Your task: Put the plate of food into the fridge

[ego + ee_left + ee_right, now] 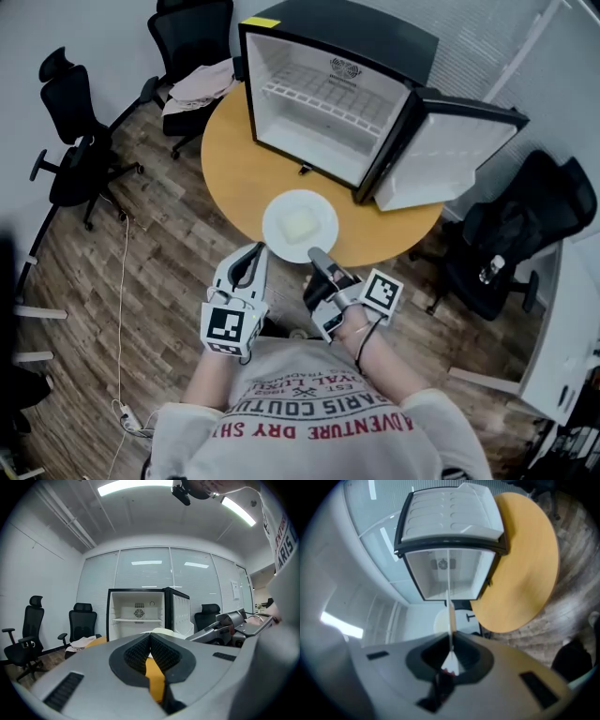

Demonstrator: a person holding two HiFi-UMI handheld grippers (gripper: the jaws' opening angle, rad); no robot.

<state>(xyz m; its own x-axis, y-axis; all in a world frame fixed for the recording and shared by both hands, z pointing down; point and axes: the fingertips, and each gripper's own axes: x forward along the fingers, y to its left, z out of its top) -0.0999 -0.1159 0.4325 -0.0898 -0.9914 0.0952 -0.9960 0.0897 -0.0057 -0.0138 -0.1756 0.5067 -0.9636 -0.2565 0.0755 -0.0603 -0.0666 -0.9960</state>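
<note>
The plate (300, 225) is at the near edge of the table (234, 169), in front of the open fridge (328, 94). The right gripper (317, 256) pinches it by the near rim alone, so on the way in it could tip, spill the food (298, 225) or slip from the pads. That gripper is rolled onto its side and clenched on the rim, while the left gripper (257, 250) hovers just beside the plate's near-left edge, closed on nothing.

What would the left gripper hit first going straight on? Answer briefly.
Most likely the plate: the left gripper points at its near rim, close ahead of its tips. The open fridge stands farther on. Depth is unclear, so it may only graze the rim.
</note>
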